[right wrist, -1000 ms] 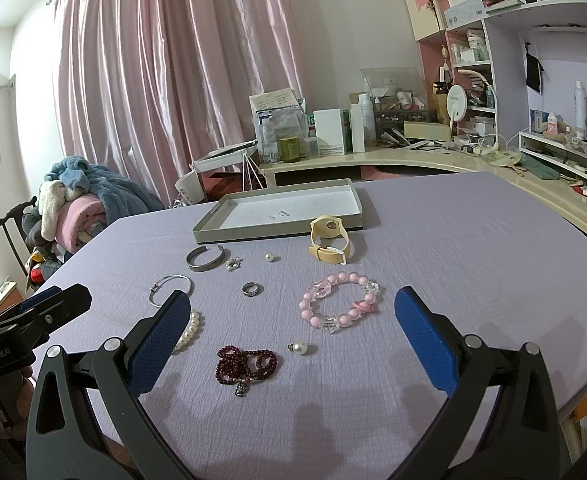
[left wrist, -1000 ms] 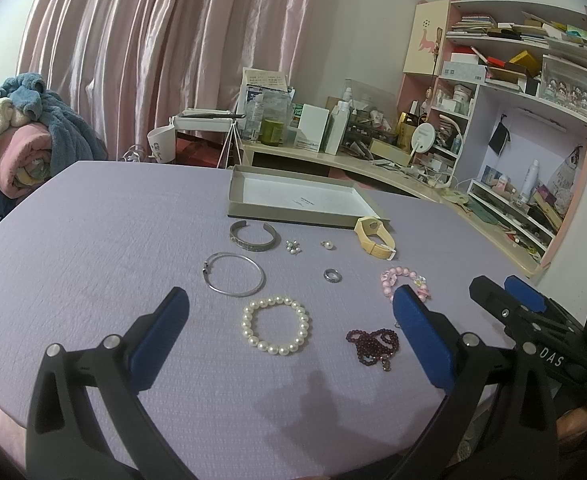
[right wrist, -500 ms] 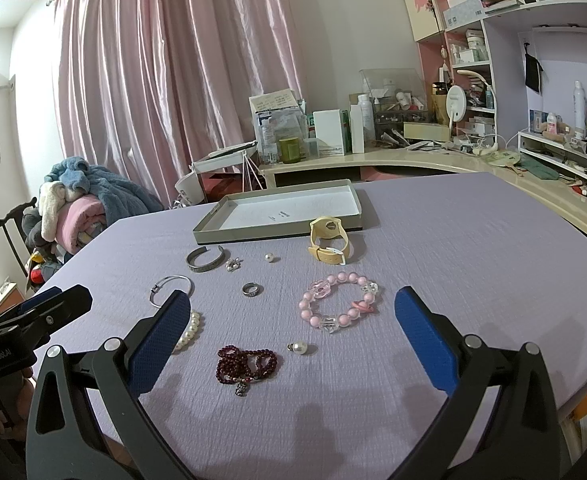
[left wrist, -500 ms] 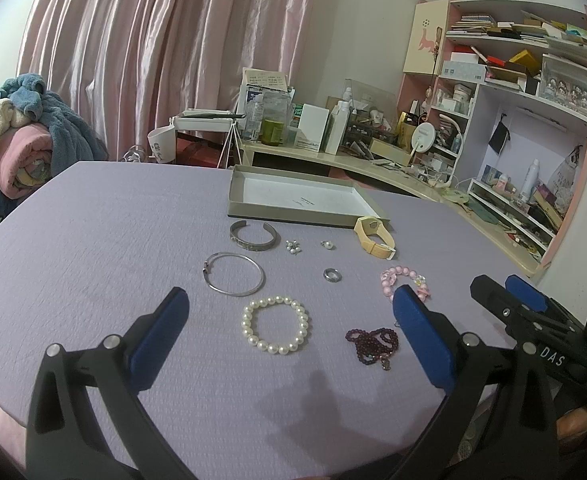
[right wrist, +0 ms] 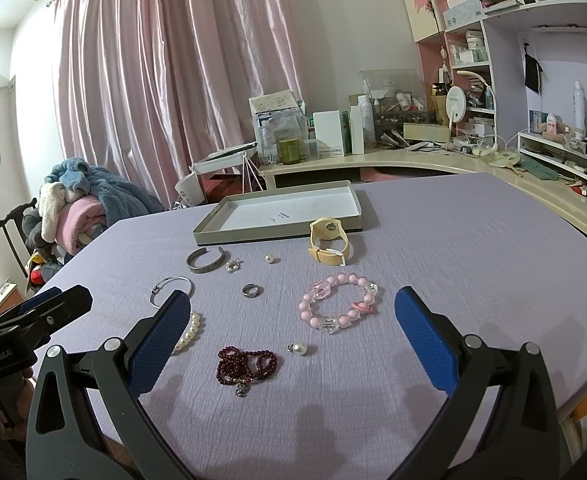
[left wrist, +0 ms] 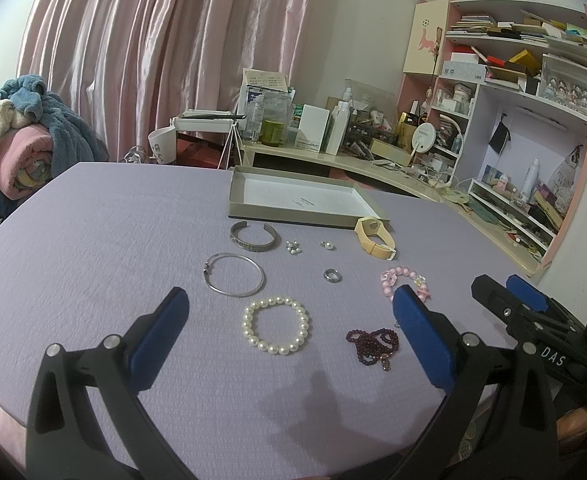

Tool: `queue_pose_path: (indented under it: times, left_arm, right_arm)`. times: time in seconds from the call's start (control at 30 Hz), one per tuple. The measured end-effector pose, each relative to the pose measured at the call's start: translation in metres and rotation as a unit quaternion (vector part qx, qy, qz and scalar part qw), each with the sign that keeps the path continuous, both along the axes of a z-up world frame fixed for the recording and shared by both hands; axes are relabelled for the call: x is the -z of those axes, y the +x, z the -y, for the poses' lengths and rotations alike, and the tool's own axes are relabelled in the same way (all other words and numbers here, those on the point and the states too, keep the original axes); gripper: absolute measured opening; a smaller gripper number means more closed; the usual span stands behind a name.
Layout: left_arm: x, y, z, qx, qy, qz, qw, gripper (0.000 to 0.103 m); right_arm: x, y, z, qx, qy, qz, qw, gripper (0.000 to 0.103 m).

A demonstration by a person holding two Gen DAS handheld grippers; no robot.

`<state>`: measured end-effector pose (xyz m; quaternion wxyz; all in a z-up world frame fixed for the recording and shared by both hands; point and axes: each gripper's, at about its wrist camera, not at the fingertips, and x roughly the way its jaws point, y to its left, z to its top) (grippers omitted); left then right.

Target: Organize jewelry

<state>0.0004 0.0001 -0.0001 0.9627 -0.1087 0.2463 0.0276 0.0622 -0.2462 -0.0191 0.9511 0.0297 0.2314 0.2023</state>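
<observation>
Jewelry lies loose on a lilac tablecloth in front of a shallow grey tray. In the left wrist view I see a white pearl bracelet, a thin silver bangle, a silver cuff, a ring, a dark red bead string and a cream watch. The right wrist view shows a pink bead bracelet, the red string and a single pearl. My left gripper and right gripper are both open and empty, above the table's near side.
A pile of blankets sits on a chair at the left. A cluttered desk and shelves run behind and to the right of the table. Pink curtains hang behind. The right gripper shows at the right edge of the left wrist view.
</observation>
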Motion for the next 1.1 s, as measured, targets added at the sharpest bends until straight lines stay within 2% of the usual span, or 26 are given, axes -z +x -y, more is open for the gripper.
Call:
queue_pose_path:
  times: [0.73, 0.9, 1.1]
  left_arm:
    - [0.0, 0.0, 0.0, -0.001, 0.001, -0.002, 1.0, 0.101]
    - [0.003, 0.001, -0.01, -0.003, -0.005, -0.011, 0.9999, 0.101]
    - [0.016, 0.0, -0.019, 0.001, -0.018, -0.027, 0.9995, 0.101]
  right_arm:
    - [0.002, 0.003, -0.004, -0.001, 0.002, -0.001, 1.0, 0.102]
    - [0.004, 0.012, 0.001, -0.002, -0.001, -0.013, 1.0, 0.102]
    - [0.02, 0.018, -0.002, -0.012, -0.014, -0.034, 0.999, 0.102]
